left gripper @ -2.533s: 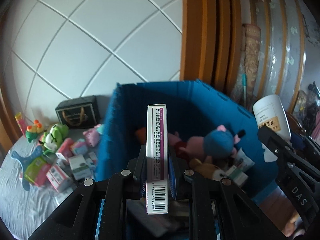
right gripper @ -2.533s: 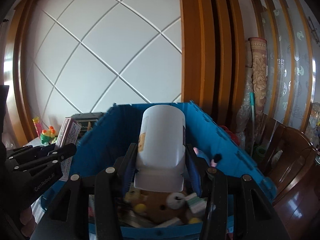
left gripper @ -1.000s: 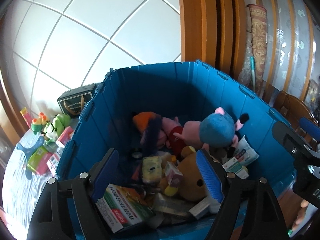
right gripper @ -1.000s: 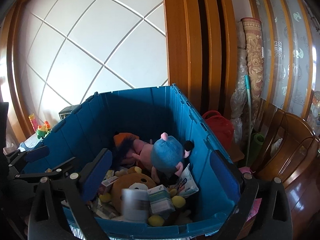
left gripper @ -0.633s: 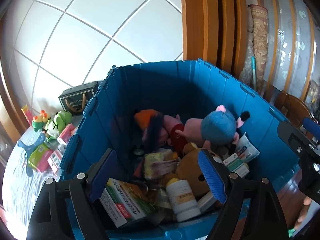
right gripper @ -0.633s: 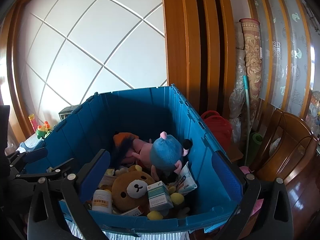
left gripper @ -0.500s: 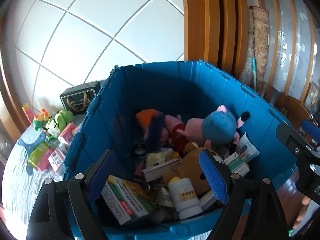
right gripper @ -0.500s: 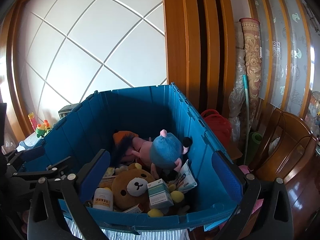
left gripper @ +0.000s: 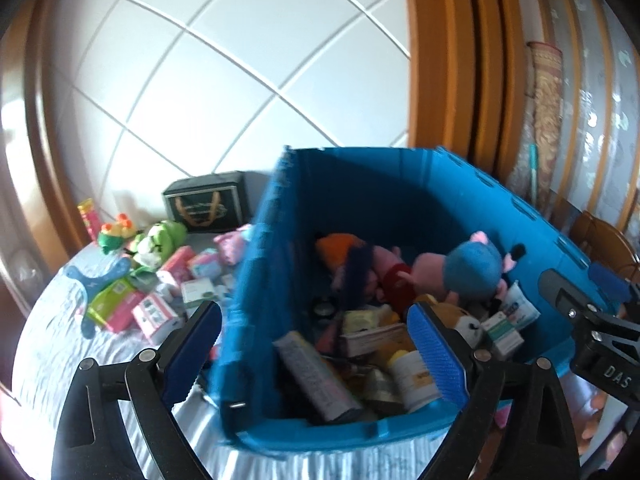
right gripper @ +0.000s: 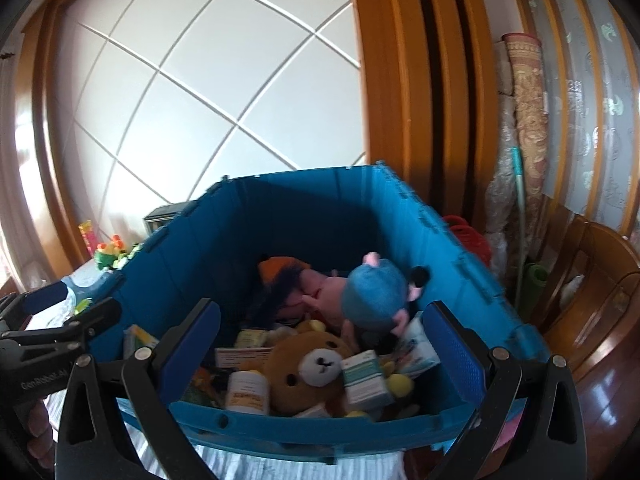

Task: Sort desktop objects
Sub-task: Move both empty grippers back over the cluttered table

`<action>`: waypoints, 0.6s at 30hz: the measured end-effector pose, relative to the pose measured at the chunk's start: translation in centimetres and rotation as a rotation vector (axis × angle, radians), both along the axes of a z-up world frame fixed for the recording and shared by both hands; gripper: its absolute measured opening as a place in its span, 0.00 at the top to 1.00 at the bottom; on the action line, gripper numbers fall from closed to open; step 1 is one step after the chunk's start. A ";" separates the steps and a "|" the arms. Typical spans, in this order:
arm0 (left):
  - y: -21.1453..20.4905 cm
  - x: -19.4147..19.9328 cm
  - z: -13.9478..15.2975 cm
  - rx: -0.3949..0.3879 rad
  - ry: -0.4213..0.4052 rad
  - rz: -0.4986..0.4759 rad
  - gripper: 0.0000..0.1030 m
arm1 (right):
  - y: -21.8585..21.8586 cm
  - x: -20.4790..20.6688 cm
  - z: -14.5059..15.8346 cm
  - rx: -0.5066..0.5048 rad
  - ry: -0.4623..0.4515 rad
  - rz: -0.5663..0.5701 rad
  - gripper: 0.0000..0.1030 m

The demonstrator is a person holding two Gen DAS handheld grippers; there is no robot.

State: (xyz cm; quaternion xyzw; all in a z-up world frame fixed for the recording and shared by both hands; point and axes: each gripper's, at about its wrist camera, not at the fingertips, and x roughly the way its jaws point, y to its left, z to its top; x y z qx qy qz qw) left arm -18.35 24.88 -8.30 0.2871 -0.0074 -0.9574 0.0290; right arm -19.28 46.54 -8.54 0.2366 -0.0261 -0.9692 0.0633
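Both my grippers hang above the deep blue plastic bin (right gripper: 224,240), jaws spread wide and holding nothing: left gripper (left gripper: 316,356), right gripper (right gripper: 320,344). The white pill bottle (right gripper: 246,392) lies in the bin's near end beside the brown plush bear (right gripper: 308,364), tipped back, base toward me. The long flat box (left gripper: 316,376) lies lengthwise, pointing away from me.

One blue bin (right gripper: 280,432), one bear plush (right gripper: 308,368), one white bottle (right gripper: 246,392), two tongs (left gripper: 316,354) (right gripper: 320,354)
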 end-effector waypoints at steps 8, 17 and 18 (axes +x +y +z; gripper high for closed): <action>-7.0 1.5 -0.2 0.009 0.005 0.089 0.04 | -5.9 -0.3 0.2 -0.047 0.007 0.108 0.00; -21.7 2.5 -3.5 0.032 -0.053 0.181 0.02 | -19.5 0.4 0.8 -0.042 0.054 0.223 0.00; -24.0 2.7 -4.2 0.032 -0.063 0.195 0.02 | -21.3 0.5 0.6 -0.043 0.051 0.231 0.00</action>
